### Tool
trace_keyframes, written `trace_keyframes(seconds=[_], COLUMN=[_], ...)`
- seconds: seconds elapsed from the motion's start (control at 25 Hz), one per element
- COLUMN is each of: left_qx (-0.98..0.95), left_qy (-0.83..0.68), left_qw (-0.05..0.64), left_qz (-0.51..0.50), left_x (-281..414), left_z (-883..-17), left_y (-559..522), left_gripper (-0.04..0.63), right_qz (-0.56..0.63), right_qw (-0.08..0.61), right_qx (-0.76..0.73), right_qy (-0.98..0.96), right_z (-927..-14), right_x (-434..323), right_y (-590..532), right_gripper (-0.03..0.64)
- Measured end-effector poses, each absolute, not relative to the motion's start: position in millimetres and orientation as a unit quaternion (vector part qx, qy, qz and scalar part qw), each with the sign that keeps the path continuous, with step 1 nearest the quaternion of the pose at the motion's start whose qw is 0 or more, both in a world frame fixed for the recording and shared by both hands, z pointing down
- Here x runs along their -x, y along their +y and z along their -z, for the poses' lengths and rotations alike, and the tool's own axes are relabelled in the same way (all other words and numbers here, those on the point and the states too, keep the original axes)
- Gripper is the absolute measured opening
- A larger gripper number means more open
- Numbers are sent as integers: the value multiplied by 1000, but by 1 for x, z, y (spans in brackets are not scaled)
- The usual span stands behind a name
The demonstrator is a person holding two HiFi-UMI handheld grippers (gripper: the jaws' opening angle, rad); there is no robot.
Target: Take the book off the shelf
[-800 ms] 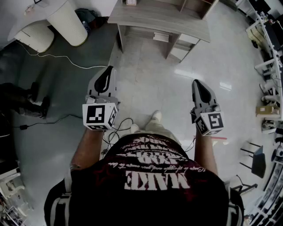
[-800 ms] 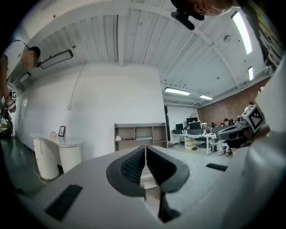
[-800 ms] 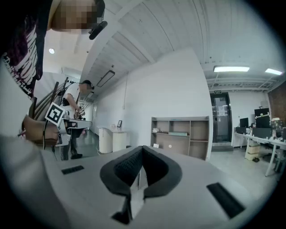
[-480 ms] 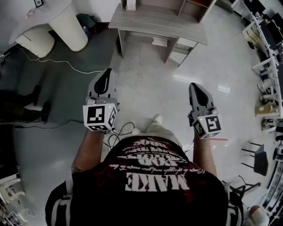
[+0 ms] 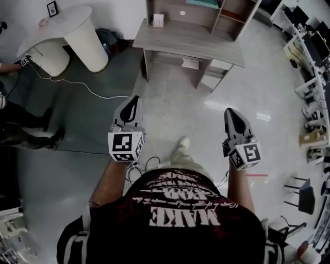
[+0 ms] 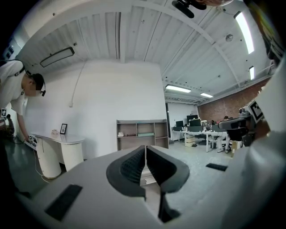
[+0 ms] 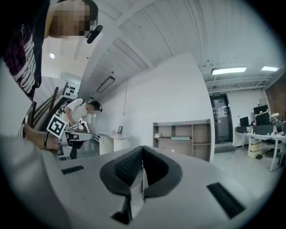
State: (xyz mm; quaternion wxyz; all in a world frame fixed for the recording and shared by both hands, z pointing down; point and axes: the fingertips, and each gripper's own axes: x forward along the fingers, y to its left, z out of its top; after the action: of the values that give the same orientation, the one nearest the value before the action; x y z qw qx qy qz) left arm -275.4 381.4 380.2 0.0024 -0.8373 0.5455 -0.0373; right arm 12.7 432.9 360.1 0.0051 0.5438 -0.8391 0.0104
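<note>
A wooden shelf unit with a desk top [image 5: 191,36] stands ahead at the top of the head view. A flat teal book [image 5: 203,3] lies on one of its shelves, also seen far off in the left gripper view [image 6: 145,134] and the right gripper view [image 7: 180,137]. My left gripper [image 5: 135,99] and right gripper [image 5: 228,111] hang over the floor, well short of the shelf. The left gripper [image 6: 145,150] is shut with its pads together and nothing between them. So is the right gripper [image 7: 142,150].
A white round table [image 5: 67,31] stands at the upper left, with a white cable [image 5: 87,87] trailing across the floor. Another person [image 5: 20,124] is at the left edge. Office desks and chairs [image 5: 314,56] line the right side. A small white object [image 5: 158,20] sits on the desk top.
The shelf unit has come further into the head view as I move toward it. The left gripper has shifted a little to the right. Both grippers stay shut.
</note>
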Motion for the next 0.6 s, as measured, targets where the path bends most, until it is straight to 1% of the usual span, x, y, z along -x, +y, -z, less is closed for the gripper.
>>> trace_keyframes(seconds=[0.28,0.6], left_qx=[827,844], left_qy=[558,531], left_qw=[-9,4], left_qz=[58,69], left_x=[277,224], left_z=[-393,-387], left_y=[347,287], left_gripper=[15,15], right_qz=[-32,-46], right_qw=[10,0], right_qx=[-521,-531], right_qy=[-853,-846], right_z=[-379,-386], right_x=[-11,-58], right_y=[397,341], right_gripper=[5,5])
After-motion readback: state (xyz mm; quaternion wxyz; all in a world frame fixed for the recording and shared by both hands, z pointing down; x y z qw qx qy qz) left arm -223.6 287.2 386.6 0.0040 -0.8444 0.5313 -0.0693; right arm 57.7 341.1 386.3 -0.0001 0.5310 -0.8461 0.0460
